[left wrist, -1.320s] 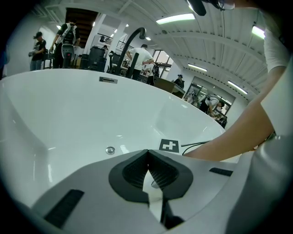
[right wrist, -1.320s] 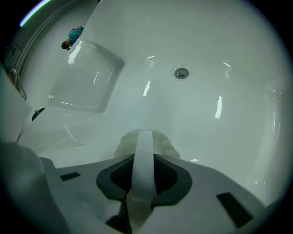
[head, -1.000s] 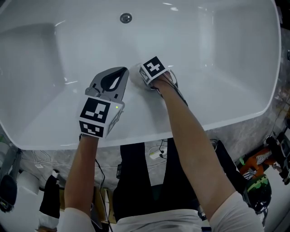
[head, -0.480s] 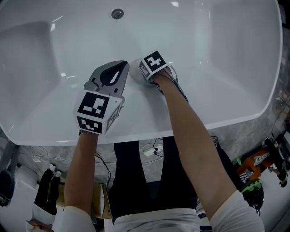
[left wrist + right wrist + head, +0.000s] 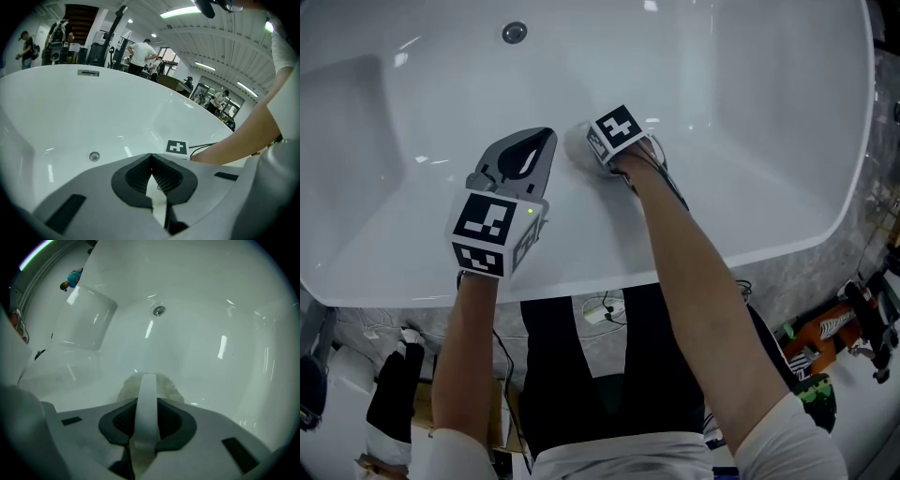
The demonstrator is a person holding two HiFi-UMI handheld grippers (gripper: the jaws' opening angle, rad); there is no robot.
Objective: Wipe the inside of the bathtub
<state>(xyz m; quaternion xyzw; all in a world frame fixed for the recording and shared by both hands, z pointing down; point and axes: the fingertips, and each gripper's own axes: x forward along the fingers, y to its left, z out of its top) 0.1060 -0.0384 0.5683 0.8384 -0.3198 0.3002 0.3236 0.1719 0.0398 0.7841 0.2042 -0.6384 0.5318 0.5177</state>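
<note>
Two grippers are over the bathtub (image 5: 769,141), and only one of them is working. Toward the left, the left gripper (image 5: 546,137) hangs above the near inner wall, inside the near rim. Its jaws are closed tip to tip with nothing between them, so it plays no part in the wiping. Just to its right, about midway along the near side, the right gripper (image 5: 146,401) has its jaws clamped narrowly on the white strap (image 5: 147,383) of a round, fuzzy wiping pad (image 5: 575,142). The pad lies pressed against the sloping near wall below the rim. The drain (image 5: 515,32) sits on the tub floor well beyond the pad, toward the far side. As for progress, the wiping looks under way but I cannot judge how much is finished. The enamel is evenly glossy everywhere, with no suds, streaks or grime to mark wiped areas from unwiped ones. Going by the pad's place alone, the floor around the drain, the far wall and both curved ends would likely need passes yet. No brand, label or readable writing shows on the tub, the pad or the tools. The only printed patterns are the black-and-white square markers on the left marker cube (image 5: 492,234) and the right marker cube (image 5: 614,134).
</note>
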